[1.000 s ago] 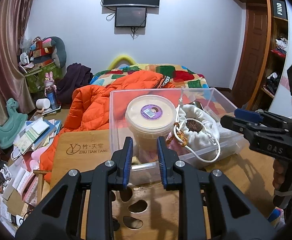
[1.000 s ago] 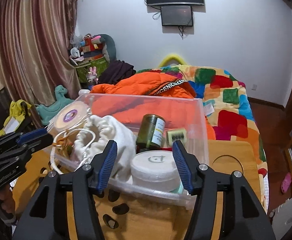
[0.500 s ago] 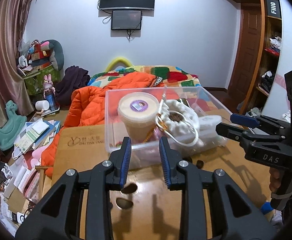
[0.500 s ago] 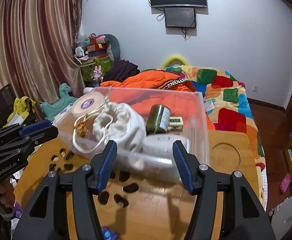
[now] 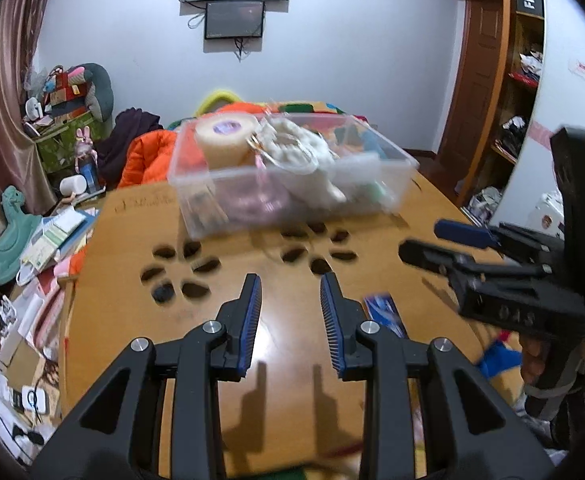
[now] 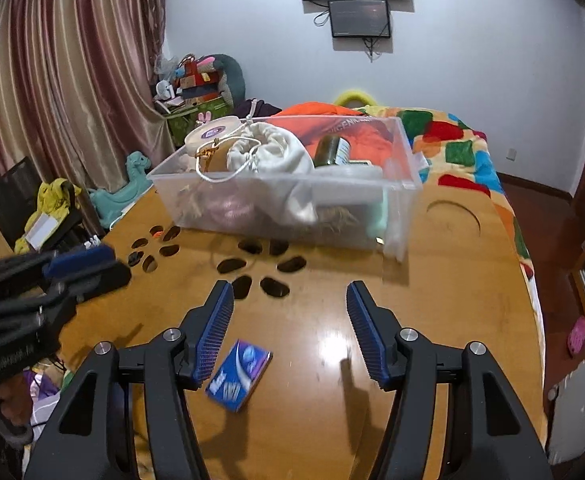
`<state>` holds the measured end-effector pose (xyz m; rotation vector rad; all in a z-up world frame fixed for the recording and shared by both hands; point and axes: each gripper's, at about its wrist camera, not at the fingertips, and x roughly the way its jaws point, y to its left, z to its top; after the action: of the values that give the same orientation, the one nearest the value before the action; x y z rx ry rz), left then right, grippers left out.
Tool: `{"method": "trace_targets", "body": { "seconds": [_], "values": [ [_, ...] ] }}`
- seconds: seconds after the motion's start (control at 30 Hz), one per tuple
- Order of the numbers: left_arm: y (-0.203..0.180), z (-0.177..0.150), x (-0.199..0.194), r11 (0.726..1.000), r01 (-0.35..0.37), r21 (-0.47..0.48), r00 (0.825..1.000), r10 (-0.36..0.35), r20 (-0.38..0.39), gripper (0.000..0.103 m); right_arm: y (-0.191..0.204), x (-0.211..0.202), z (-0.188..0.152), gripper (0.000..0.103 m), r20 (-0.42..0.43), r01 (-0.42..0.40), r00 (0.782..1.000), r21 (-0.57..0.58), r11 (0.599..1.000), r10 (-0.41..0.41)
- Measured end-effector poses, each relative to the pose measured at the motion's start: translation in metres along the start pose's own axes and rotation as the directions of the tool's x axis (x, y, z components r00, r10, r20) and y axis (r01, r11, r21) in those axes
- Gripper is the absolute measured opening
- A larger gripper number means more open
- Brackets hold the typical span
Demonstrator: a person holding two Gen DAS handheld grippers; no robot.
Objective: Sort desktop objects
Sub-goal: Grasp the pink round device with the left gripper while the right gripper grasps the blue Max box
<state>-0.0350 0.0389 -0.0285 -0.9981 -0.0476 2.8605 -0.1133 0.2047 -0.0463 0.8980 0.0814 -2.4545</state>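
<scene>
While both grippers have retreated, clear bin (image 6: 284, 200) sits farther away.

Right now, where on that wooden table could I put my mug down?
The table is bare right of the blue packet, up to the clear bin. Behind the bin's right end, the round cutout is free. The bin is crammed.

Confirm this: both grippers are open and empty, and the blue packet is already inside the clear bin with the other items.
Not quite. The blue packet lies flat on the wooden table, outside the clear bin, as the right wrist view shows. Both the left gripper and right gripper are open and empty.
</scene>
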Motion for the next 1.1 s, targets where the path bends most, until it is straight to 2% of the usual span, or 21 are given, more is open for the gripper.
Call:
{"method": "trace_targets", "body": {
  "seconds": [0.3, 0.47, 0.57, 0.7, 0.87, 1.1],
  "values": [
    [-0.034, -0.055, -0.022, 1.0, 0.01, 0.02, 0.999, -0.009, -0.041, 0.03, 0.0, -0.023, -0.034, 0.055, 0.015, -0.025, 1.0, 0.071, 0.997, 0.024],
    [-0.047, -0.077, -0.025, 0.998, 0.052, 0.021, 0.996, -0.05, -0.079, 0.03, 0.004, -0.03, -0.047, 0.055, 0.023, -0.008, 1.0, 0.058, 0.998, 0.007],
    [-0.056, -0.086, -0.025, 0.998, 0.063, 0.031, 0.994, -0.06, -0.093, 0.041, 0.004, -0.032, -0.051, 0.055, 0.026, -0.005, 1.0, 0.057, 0.998, 0.003],
    [-0.068, -0.094, -0.019, 0.995, 0.089, 0.047, 0.989, -0.083, -0.123, 0.042, 0.006, -0.028, -0.053, 0.055, 0.018, 0.008, 1.0, 0.037, 0.999, -0.009],
    [-0.078, -0.101, -0.005, 0.987, 0.155, 0.034, 0.972, -0.146, -0.185, 0.042, 0.006, -0.026, -0.054, 0.055, 0.014, 0.002, 1.0, 0.028, 1.0, -0.002],
    [-0.091, -0.107, 0.016, 0.98, 0.191, 0.05, 0.951, -0.172, -0.258, 0.044, 0.004, -0.018, -0.056, 0.055, -0.008, 0.007, 1.0, 0.007, 1.0, -0.007]
  ]
}}
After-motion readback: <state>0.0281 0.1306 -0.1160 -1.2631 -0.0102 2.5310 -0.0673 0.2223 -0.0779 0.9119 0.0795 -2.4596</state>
